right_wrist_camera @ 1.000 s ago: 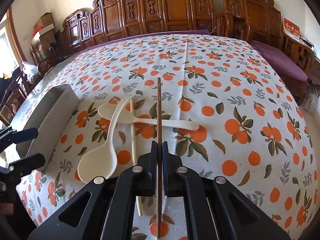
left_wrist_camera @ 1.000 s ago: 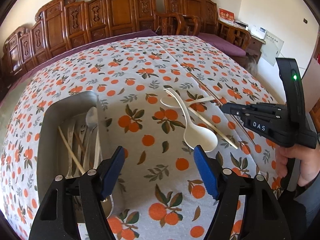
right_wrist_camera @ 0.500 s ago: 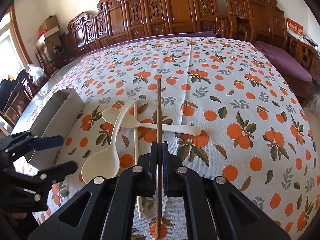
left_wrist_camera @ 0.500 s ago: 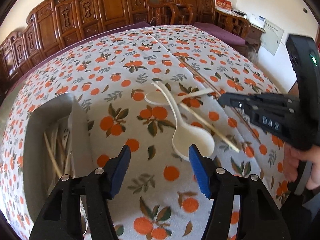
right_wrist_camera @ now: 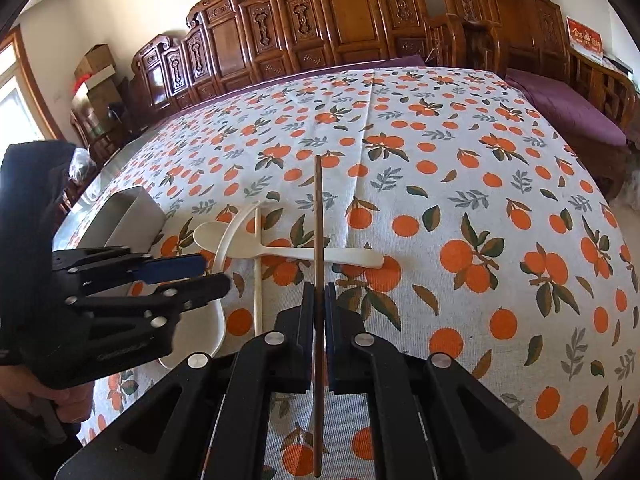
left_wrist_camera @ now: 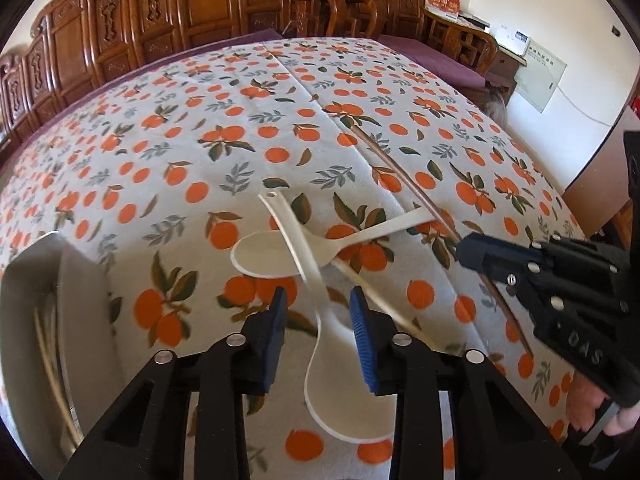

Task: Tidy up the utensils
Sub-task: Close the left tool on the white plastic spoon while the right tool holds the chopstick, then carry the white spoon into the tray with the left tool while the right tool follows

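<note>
The left gripper (left_wrist_camera: 318, 320) had its blue fingers (left_wrist_camera: 362, 336) partly apart, having just been closing, and the handle of a cream spoon (left_wrist_camera: 344, 400) lay between them. The fingers did not yet press on the handle; a gap showed on each side. This near spoon's bowl sat low in the left wrist view, under the gripper body, and its handle ran up and away across a second cream spoon (left_wrist_camera: 272, 254), which lay crosswise on the tabletop (left_wrist_camera: 240, 120) with its bowl toward the left. A pale chopstick (left_wrist_camera: 376, 300) lay on the cloth just right of the crossing and slanted under the right-hand finger.

The right gripper (right_wrist_camera: 319, 308) had its fingers (right_wrist_camera: 306, 336) together, clamped on a dark brown chopstick (right_wrist_camera: 318, 220). The stick ran straight ahead from the fingers, out over the second spoon's handle, and its rear end stuck out behind the fingers. Whether its far tip touched the cloth could not be told.

Off to the left, a metal tray (left_wrist_camera: 76, 300) stood on the orange-patterned tablecloth, with thin sticks and utensils blurred inside. A hand (left_wrist_camera: 592, 412) gripped the right gripper's handle at the lower right of the left wrist view. Carved wooden chairs (right_wrist_camera: 320, 32) lined the far edge of the tabletop.
</note>
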`<action>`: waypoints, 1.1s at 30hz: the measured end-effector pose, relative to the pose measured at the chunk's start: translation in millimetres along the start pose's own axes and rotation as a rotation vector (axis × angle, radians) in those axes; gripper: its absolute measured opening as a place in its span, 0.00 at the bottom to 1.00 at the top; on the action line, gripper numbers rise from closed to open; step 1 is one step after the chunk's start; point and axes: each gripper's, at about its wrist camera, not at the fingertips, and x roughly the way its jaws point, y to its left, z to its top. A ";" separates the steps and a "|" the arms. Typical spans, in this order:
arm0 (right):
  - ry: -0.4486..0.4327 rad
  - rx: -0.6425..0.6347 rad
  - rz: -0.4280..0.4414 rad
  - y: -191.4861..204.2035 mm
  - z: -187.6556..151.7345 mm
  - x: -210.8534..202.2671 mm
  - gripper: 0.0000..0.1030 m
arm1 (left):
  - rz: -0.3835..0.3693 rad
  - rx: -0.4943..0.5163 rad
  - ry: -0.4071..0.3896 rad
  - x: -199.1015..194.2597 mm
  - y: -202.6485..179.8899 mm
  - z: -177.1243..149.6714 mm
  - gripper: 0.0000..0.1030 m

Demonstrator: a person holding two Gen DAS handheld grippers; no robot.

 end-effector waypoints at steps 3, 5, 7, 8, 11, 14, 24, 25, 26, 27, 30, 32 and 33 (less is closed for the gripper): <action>0.001 0.005 0.003 -1.4 -0.7 -0.4 0.06 | -0.008 -0.003 0.009 6.4 -0.9 1.7 0.17; 0.004 0.006 0.003 -1.0 -0.7 0.2 0.06 | -0.022 -0.004 0.018 11.5 -1.6 2.2 0.07; 0.003 0.002 0.007 0.6 -0.6 0.8 0.06 | -0.023 0.001 0.016 11.5 -2.2 1.3 0.06; 0.005 -0.001 0.006 1.3 -0.6 1.4 0.06 | -0.021 0.004 0.015 10.9 -2.4 0.9 0.05; 0.003 -0.009 0.010 4.8 0.2 1.3 0.06 | -0.022 0.001 0.014 4.4 -0.7 -1.5 0.04; 0.005 -0.018 0.007 8.8 -0.1 1.8 0.06 | -0.009 0.001 0.009 -6.0 2.2 -3.8 0.03; 0.000 -0.043 0.012 24.5 -2.0 -0.7 0.06 | 0.036 0.012 -0.019 -45.8 9.6 -10.3 0.03; 0.000 -0.047 0.013 26.8 -2.7 -1.5 0.06 | 0.039 0.012 -0.021 -48.8 10.1 -10.9 0.03; -0.001 -0.051 0.015 29.3 -3.3 -2.3 0.06 | 0.042 0.011 -0.023 -51.3 10.3 -11.7 0.03; -0.002 -0.055 0.018 31.9 -3.8 -3.1 0.06 | 0.045 0.010 -0.026 -55.0 11.5 -12.6 0.03; -0.004 -0.071 0.024 40.4 -5.1 -5.1 0.06 | 0.057 0.007 -0.032 -64.5 15.4 -15.4 0.03; -0.007 -0.082 0.033 46.9 -5.5 -6.3 0.06 | 0.065 0.003 -0.036 -70.4 18.8 -17.6 0.03; -0.008 -0.089 0.038 51.0 -5.9 -6.8 0.06 | 0.069 0.001 -0.039 -73.5 20.6 -18.5 0.03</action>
